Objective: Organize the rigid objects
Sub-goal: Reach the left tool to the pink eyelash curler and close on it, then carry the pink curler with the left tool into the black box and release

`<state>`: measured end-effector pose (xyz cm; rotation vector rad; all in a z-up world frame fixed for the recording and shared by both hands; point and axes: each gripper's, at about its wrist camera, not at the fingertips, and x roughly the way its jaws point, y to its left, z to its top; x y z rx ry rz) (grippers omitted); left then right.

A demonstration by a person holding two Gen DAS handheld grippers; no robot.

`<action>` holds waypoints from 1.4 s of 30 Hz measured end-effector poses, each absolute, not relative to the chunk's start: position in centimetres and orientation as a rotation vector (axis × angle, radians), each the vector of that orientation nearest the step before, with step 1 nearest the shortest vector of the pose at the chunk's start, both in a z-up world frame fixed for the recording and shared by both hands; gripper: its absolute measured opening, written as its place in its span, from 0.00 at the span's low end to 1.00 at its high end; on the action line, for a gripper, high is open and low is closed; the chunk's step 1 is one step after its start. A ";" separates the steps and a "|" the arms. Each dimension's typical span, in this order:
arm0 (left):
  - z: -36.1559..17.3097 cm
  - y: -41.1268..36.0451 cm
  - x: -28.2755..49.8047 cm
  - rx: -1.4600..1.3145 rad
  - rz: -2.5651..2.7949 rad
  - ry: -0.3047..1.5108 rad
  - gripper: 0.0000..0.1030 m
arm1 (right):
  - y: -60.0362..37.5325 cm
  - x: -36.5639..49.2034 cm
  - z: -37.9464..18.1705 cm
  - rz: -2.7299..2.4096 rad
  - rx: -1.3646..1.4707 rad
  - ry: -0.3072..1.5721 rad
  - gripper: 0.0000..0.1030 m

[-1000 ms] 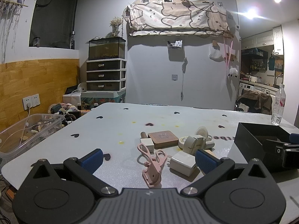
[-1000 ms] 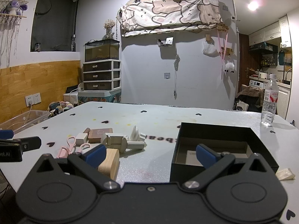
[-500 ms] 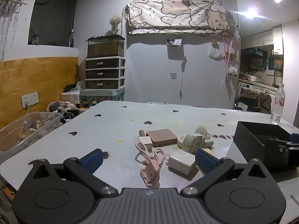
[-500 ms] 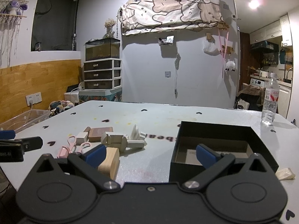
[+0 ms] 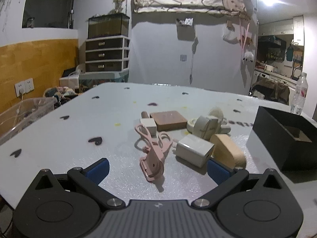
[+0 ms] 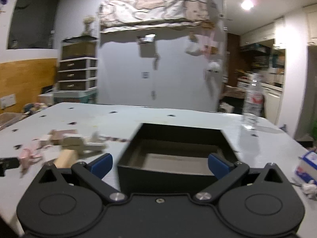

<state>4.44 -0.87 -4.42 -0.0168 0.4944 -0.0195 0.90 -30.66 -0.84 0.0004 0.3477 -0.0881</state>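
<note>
A pile of small rigid objects lies on the white table (image 5: 59, 130): a pink clip (image 5: 153, 154), a white charger block (image 5: 195, 150), a tan wooden block (image 5: 227, 151), a brown square tile (image 5: 168, 120), a small white cube (image 5: 148, 125) and a beige round-headed part (image 5: 208, 126). My left gripper (image 5: 157, 170) is open, with the pink clip between its fingers, not gripped. A black open box (image 6: 174, 148) stands to the right of the pile. My right gripper (image 6: 160, 163) is open and empty, straddling the box's near wall. The pile (image 6: 69, 144) is blurred at its left.
A clear water bottle (image 6: 252, 103) stands at the table's far right. A blue-and-white packet (image 6: 307, 164) and crumpled white bits lie at the right edge. A clear plastic bin (image 5: 21, 111) sits off the table's left side. The box also shows in the left view (image 5: 285, 136).
My left gripper has moved forward toward the pile, so the pink clip now sits between its fingers. My right gripper has swung right and forward, centring on the black box; its view is motion-blurred.
</note>
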 end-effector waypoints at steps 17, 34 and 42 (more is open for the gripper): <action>-7.6 -0.2 8.2 -0.057 -0.012 0.572 1.00 | -40.9 4.6 -1.4 -0.263 0.096 0.472 0.53; -5.6 -0.3 10.3 -0.024 0.021 0.600 0.20 | -42.0 9.0 -2.7 -0.219 0.063 0.642 0.08; -4.2 -0.2 10.5 -0.021 0.038 0.591 0.17 | -41.9 9.4 -2.6 -0.223 0.037 0.668 0.04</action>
